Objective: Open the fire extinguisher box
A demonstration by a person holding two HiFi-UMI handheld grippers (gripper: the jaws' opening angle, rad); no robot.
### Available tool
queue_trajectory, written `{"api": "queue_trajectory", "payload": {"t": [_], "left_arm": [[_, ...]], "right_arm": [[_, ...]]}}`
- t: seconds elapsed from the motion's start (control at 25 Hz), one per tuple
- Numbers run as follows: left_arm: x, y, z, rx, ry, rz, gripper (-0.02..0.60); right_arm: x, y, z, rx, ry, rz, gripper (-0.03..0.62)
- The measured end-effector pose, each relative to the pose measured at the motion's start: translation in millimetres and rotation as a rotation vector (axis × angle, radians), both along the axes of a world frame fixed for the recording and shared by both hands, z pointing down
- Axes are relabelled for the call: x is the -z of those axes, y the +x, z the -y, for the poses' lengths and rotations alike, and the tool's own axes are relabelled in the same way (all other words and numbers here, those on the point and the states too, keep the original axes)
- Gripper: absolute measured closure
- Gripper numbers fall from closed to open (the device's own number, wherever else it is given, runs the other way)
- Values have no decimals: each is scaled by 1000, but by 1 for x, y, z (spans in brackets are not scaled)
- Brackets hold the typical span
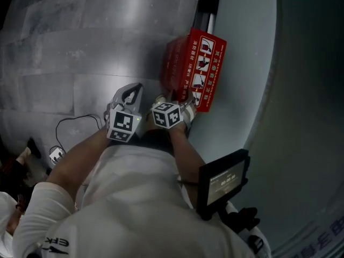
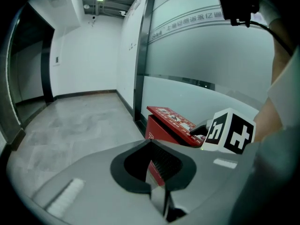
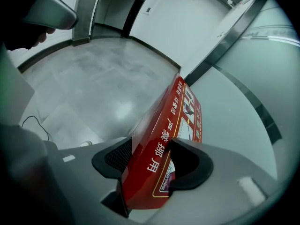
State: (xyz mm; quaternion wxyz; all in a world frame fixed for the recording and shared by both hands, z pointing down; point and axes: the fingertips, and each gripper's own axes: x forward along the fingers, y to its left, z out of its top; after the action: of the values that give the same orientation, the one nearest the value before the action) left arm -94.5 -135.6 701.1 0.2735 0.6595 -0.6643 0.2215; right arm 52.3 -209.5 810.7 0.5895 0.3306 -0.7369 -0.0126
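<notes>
The right gripper (image 3: 149,150) clamps its fingers on the lid (image 3: 164,125) of the red fire extinguisher box (image 1: 188,71), which stands on the floor (image 1: 80,47) against a glass wall (image 1: 242,63) (on the right). The left gripper (image 2: 151,144), fingers closed and empty, hangs just left of it.

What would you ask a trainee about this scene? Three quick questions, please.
1. True or false: the left gripper holds the lid.
2. Which gripper has the lid between its jaws? A: left. B: right.
3. Fill in: the box is ___ in colour.
Key: 1 false; 2 B; 3 red.
</notes>
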Motion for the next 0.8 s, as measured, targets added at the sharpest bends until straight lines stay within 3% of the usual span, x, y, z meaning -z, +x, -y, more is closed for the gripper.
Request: {"api": "queue_trajectory", "payload": {"t": [0.52, 0.8], "left_arm": [[43, -23, -19, -35, 138, -28, 578], [67, -16, -2, -95, 195, -25, 578]], "right_arm": [[79, -12, -22, -40, 90, 8, 404], [116, 13, -2, -107, 146, 22, 454]]}}
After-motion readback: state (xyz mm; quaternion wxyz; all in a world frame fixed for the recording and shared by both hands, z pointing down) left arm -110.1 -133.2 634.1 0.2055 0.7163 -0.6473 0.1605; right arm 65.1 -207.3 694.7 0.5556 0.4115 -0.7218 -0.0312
